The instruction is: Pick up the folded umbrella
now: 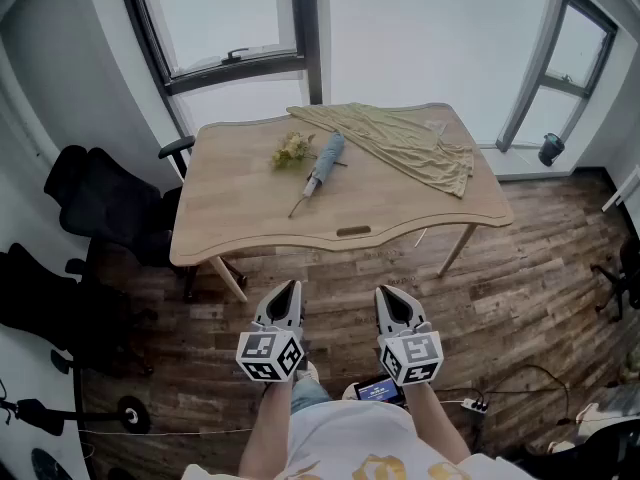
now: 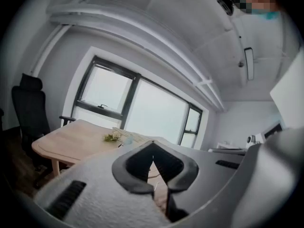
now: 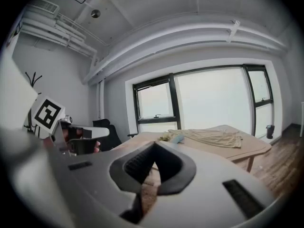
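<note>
The folded umbrella [image 1: 325, 162] is light blue with a thin handle end and lies slantwise on the wooden table [image 1: 250, 218], next to a small bunch of flowers [image 1: 292, 150]. Both grippers hang well short of the table's near edge, over the floor. My left gripper [image 1: 288, 290] and right gripper [image 1: 391, 293] point toward the table, both shut and empty. In the left gripper view the umbrella [image 2: 127, 140] shows small beyond the shut left gripper [image 2: 152, 144]. In the right gripper view the umbrella [image 3: 178, 138] lies far past the shut right gripper [image 3: 154, 146].
A beige cloth [image 1: 400, 140] is spread over the table's far right part. Black office chairs [image 1: 100, 203] stand left of the table. Windows run behind it. A power strip [image 1: 478, 405] and cable lie on the wood floor at the right.
</note>
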### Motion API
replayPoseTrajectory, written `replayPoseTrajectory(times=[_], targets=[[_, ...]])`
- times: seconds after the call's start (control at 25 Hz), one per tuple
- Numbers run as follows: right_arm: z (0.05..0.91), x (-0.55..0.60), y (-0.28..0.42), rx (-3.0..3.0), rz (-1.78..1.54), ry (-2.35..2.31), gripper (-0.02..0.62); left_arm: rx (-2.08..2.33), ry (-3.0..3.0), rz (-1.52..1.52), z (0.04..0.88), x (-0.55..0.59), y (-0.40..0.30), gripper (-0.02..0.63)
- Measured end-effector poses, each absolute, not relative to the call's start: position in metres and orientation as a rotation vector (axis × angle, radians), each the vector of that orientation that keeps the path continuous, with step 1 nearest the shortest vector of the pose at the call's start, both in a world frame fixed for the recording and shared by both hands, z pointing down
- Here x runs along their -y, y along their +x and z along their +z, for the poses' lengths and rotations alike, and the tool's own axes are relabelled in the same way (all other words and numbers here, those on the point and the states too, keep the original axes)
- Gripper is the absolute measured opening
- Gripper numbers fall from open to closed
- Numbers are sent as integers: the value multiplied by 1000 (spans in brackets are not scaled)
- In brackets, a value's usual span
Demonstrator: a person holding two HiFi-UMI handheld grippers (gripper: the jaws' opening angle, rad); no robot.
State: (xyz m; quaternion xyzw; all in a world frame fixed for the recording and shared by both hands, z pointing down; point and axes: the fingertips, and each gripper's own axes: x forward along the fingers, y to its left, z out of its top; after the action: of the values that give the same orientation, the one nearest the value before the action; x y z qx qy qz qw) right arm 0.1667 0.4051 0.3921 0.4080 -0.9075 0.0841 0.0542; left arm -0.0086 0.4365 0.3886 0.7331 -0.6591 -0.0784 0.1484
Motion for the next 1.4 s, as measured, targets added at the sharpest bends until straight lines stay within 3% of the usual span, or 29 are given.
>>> replayPoseTrajectory(times=[0.44,0.68,0.8,1.12,1.4], targets=[[382,-416,185,2817,304,1224,11,1914,2188,-75,388,-451,13,11],[391,-411,188,2815,343,1223,11,1881,2092,-237,393,-451,3,11],[393,-396,191,2810,359,1235,11,1883,2126,-173,395,-435,4,11],[409,-325,168,2781,375,1238,11,1853,2178,-112,410,-359,-9,11],[404,-202,138,2727,361,1302,11,1768,2199,-151,410,-227,-41,11]])
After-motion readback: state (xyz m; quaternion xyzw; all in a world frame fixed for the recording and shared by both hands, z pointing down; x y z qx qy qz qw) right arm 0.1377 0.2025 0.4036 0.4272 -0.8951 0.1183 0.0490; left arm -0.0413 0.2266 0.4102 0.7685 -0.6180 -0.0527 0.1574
